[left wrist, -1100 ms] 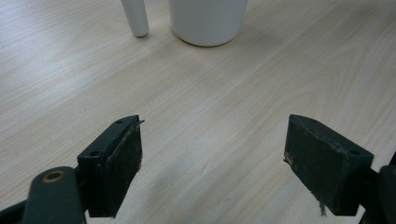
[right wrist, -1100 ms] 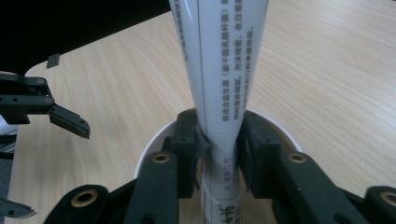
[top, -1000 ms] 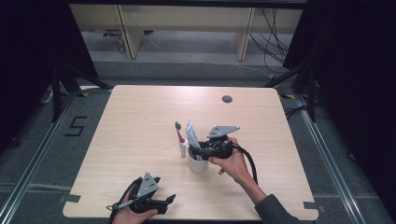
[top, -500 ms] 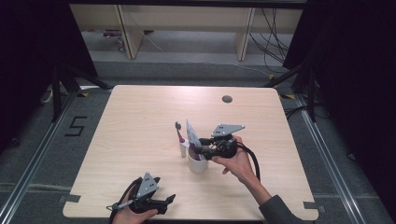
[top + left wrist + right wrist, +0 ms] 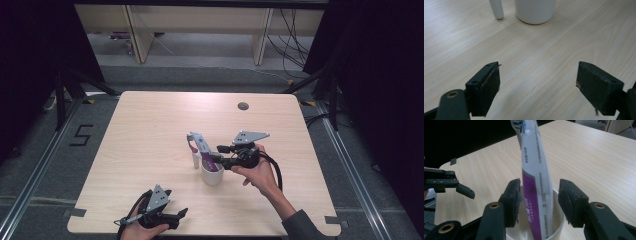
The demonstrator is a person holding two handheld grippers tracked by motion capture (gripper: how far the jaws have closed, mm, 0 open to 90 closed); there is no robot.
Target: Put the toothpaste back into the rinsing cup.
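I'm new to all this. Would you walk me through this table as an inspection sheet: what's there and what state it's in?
Surface: pale wooden table, with a small round dark spot near its far edge.
Job's things: white cup holding a white and purple tube that leans out of it; a toothbrush stands just beside the cup.
Clutter: nothing seen.
Grippers: right tongs have just been opening, tube between the jaws but not pressed; left tongs open over bare wood near the front edge.
Cables: black cable loops from the right tongs.
Surroundings: wooden shelving and loose wires behind the table.
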